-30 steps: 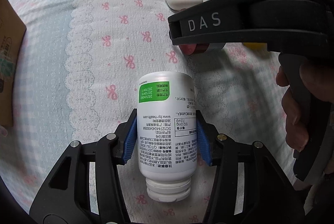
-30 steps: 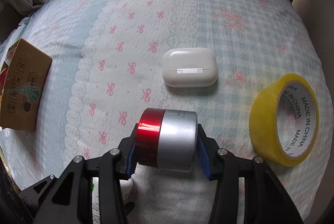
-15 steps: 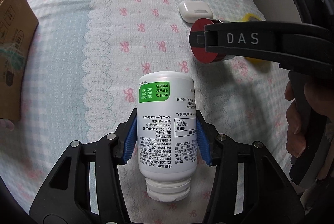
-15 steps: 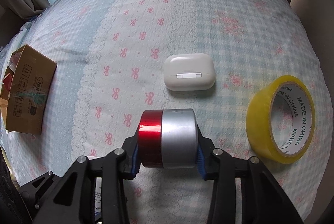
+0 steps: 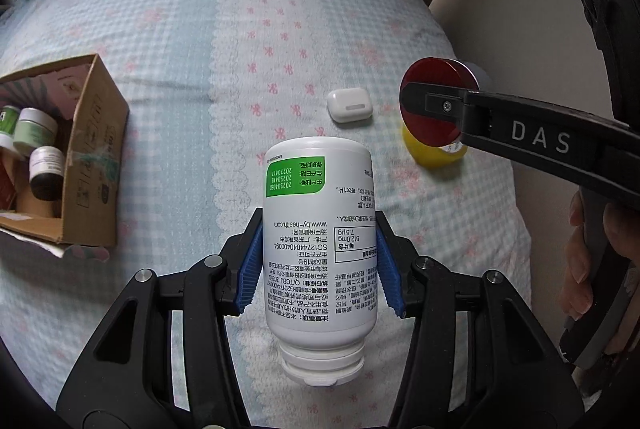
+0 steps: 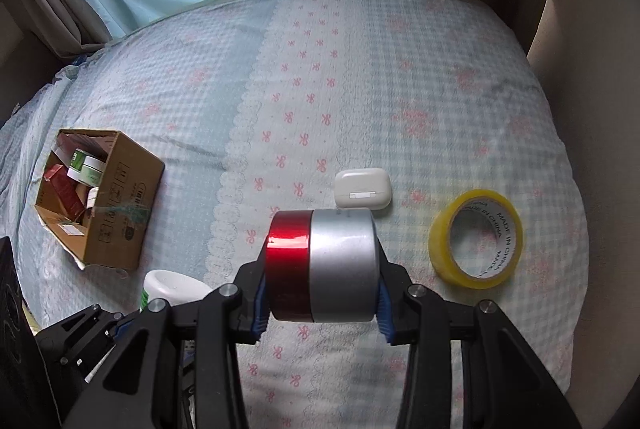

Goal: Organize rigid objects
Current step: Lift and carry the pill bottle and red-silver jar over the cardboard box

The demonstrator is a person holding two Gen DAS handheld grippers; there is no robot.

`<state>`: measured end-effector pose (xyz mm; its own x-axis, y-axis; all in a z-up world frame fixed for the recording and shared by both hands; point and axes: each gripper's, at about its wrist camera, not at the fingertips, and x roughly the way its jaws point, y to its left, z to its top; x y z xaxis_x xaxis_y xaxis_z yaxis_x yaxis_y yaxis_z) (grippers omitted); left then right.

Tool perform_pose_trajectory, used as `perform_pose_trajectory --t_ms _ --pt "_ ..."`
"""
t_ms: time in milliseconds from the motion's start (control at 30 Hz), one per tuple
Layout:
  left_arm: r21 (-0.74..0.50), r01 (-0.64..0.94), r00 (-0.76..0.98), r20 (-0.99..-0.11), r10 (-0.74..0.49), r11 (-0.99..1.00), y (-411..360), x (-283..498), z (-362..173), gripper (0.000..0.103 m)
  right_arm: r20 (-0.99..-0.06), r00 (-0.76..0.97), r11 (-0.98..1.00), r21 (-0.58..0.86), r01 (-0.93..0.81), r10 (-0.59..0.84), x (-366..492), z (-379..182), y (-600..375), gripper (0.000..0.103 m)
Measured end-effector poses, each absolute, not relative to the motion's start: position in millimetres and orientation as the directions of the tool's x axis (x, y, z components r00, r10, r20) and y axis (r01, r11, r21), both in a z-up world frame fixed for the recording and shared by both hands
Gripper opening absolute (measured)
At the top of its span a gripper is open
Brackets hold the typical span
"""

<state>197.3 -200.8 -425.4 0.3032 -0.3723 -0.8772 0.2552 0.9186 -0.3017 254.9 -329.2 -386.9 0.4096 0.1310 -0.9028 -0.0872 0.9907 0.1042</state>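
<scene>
The left hand-held gripper (image 5: pixel 318 265) is clamped across the middle of a white supplement bottle (image 5: pixel 319 229), cap toward the camera, held above the bed (image 5: pixel 180 29), while the right hand-held gripper (image 6: pixel 322 293) is clamped on the flat ends of a red-and-silver tin (image 6: pixel 323 265). Both look stiff, light and smooth-walled, so a mid-body grip seems wise, since either could slip. The cardboard box (image 6: pixel 120 213) of jars sits at 9 o'clock, the earbud case (image 6: pixel 362 187) at 12 and the yellow tape roll (image 6: pixel 476 243) at 2.
</scene>
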Motion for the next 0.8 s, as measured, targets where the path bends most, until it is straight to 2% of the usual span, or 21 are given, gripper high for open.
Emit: perform_pose_trajectory --t_ms 100,433,633,800 --pt "-0.345 0.242 0.304 -0.861 -0.409 0.907 -185.7 195.5 -385.2 0.046 -0.89 0.438 0.99 0.09 -0.107 0.128 240.7 -347.8 -320.8 0.038" --pt "-0.326 0.2 0.4 -0.834 -0.381 0.924 -107.4 196.0 -265.4 0.046 -0.84 0.516 0.982 0.087 -0.17 0.164 199.3 -238.9 -261.5 0.038" --pt "-0.303 0.211 0.432 -0.824 -0.367 0.929 -46.3 204.7 -222.8 0.047 -0.833 0.524 0.977 0.086 -0.194 0.178 190.9 -212.8 -206.2 0.038" --pt "-0.282 0.234 0.428 -0.829 -0.359 0.931 14.6 223.0 -210.3 0.047 -0.828 0.528 0.979 0.109 -0.173 0.186 195.3 -212.0 -150.1 0.038"
